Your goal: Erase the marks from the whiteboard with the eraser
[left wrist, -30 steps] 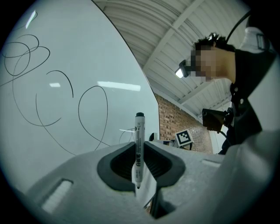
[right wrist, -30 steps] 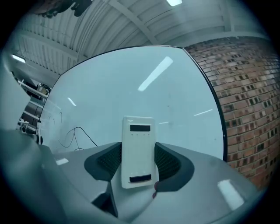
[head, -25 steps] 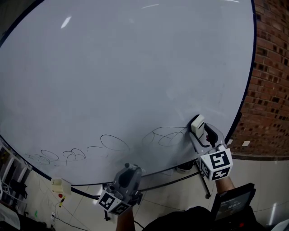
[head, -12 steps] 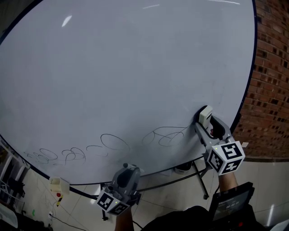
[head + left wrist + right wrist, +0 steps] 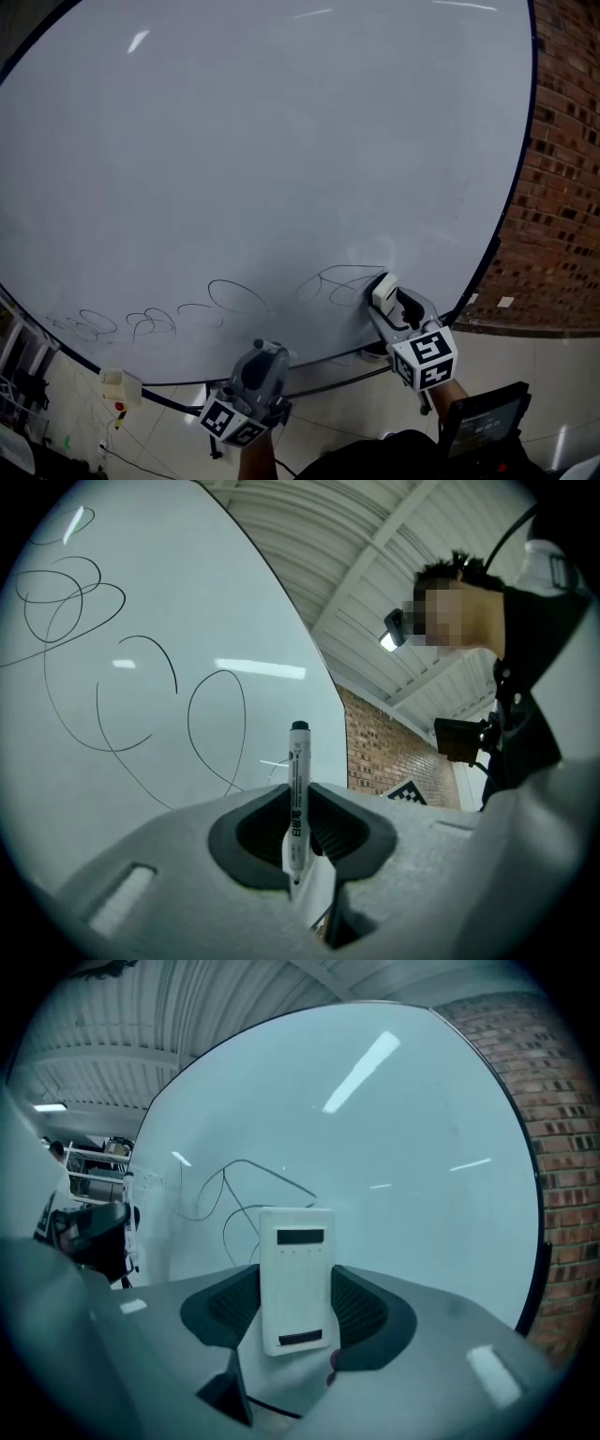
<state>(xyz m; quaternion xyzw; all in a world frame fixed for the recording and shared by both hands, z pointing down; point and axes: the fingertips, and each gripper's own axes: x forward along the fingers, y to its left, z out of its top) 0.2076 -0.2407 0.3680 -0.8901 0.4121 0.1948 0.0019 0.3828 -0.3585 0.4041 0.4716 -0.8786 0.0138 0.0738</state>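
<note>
right gripper (image 5: 385,298) jaws tight on eraser (image 5: 296,1269) by whiteboard's (image 5: 281,141) lower edge, left gripper's (image 5: 267,351) on marker (image 5: 298,799)

From my right gripper (image 5: 386,302), the way left is open. The whiteboard (image 5: 281,141) face is flat and bare there, apart from thin pen loops (image 5: 236,296). To its right the board's dark frame (image 5: 476,277) lies near, with the brick wall (image 5: 553,187) beyond. My left gripper (image 5: 265,354) hangs below the lower edge, just beside the stand's bar (image 5: 337,382). Both jaws are filled, by the eraser (image 5: 383,290) and the marker (image 5: 297,789).
</note>
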